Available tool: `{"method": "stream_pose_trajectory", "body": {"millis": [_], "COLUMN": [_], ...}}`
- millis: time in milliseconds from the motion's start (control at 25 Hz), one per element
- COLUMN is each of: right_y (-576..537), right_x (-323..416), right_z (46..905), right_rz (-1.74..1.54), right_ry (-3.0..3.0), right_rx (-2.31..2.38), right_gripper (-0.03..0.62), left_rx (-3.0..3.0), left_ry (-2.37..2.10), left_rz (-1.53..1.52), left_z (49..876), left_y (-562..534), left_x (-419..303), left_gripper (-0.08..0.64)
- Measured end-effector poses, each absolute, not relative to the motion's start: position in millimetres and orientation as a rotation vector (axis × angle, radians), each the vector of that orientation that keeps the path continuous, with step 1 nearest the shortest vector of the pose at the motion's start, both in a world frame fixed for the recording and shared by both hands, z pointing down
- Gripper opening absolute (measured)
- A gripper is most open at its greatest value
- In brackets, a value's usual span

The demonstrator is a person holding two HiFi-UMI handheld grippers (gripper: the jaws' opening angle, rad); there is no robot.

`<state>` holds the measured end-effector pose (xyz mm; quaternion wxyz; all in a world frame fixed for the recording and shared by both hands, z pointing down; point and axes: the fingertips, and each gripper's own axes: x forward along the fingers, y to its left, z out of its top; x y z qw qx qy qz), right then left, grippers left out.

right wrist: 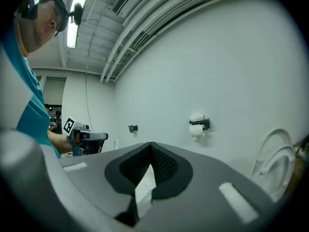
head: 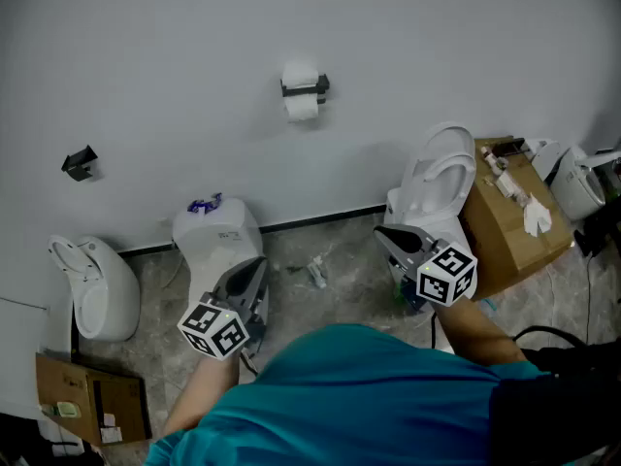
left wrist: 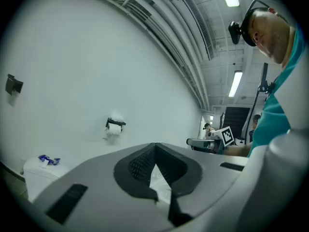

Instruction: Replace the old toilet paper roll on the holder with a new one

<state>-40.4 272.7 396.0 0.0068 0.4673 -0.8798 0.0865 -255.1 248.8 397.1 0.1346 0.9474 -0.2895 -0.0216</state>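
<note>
A white toilet paper roll (head: pixel 303 108) hangs on a black wall holder (head: pixel 305 87), with a second white roll (head: pixel 300 72) resting on top of it. The same roll (left wrist: pixel 113 130) (right wrist: pixel 196 129) shows small and far off in both gripper views. My left gripper (head: pixel 257 268) is held low at the left, level and shut, with nothing between its jaws. My right gripper (head: pixel 388 234) is at the right, also shut and empty, in front of a white toilet (head: pixel 435 187). Both are well short of the holder.
A second black holder (head: pixel 80 163) is on the wall at the left. A white cistern (head: pixel 215 238) and another toilet (head: pixel 97 284) stand at the left. A cardboard box (head: pixel 512 216) with items sits at the right, another box (head: pixel 92 396) at bottom left.
</note>
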Motion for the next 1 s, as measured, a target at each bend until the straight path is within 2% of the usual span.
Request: {"method": "stream_pose_trajectory", "body": {"millis": [600,1000], "right_y": [269.3,266.6], "right_x": [-24.0,41.7], "right_z": [399.7,395.7], "right_rz": [0.337,0.294], "right_ry": [-2.782,-2.798], "right_rx": [1.488,1.425], "right_gripper": [0.002,0.003], "left_rx": [2.734,2.734], "left_ry": [-0.854,-0.868], "left_rz": [-0.051,-0.081], "left_z": [401.2,399.2], "left_y": [245.2,244.2], "left_x": [-243.9,-165.7], "left_gripper": [0.009,0.009]}}
